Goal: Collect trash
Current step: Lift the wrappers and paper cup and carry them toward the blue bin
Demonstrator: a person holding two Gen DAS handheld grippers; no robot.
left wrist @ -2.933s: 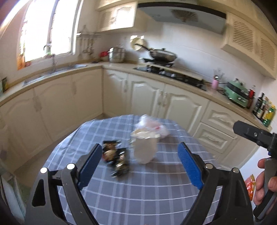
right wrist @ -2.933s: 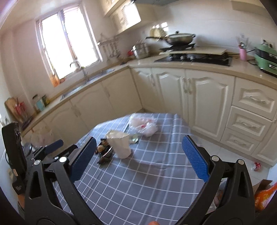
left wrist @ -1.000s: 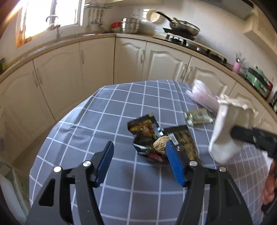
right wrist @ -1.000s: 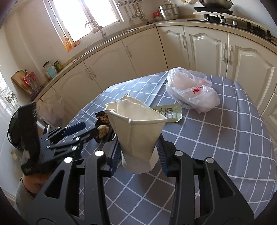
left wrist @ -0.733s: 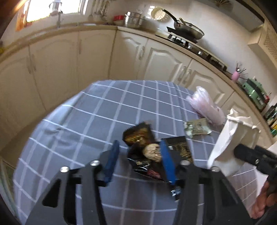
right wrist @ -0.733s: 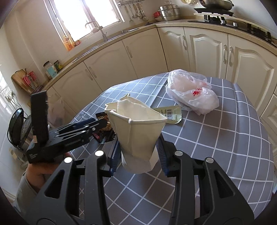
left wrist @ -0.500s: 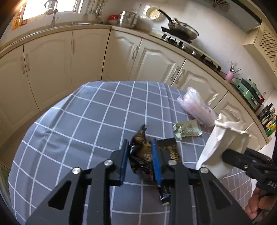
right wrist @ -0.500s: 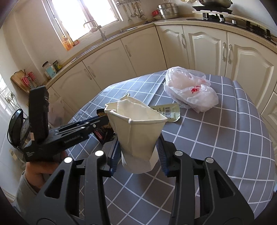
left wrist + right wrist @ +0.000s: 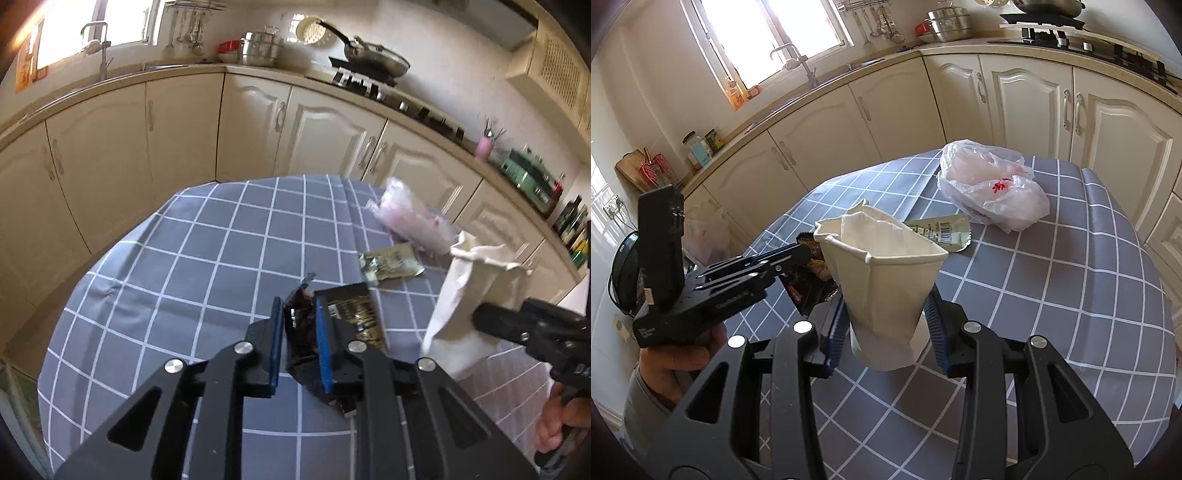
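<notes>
My left gripper [image 9: 299, 317] is shut on a dark crumpled snack wrapper [image 9: 301, 332] and holds it just above the grey checked tablecloth [image 9: 221, 266]. A second black-and-gold wrapper [image 9: 354, 317] lies right beside it. My right gripper [image 9: 884, 317] is shut on a squashed cream paper cup [image 9: 882, 273], held upright with its mouth open; the cup also shows in the left wrist view [image 9: 465, 295]. The left gripper [image 9: 798, 254] sits just left of the cup's rim with the wrapper [image 9: 812, 280].
A green sachet [image 9: 942, 230] and a clear plastic bag [image 9: 990, 192] lie on the table's far side. Cream kitchen cabinets [image 9: 166, 140] wrap around behind, with a hob and pan [image 9: 373, 62] on the counter. The table edge [image 9: 66, 295] drops off at left.
My left gripper closed on the dark wrapper pile and lifted it slightly off the cloth. My right gripper keeps holding the cup in the same place.
</notes>
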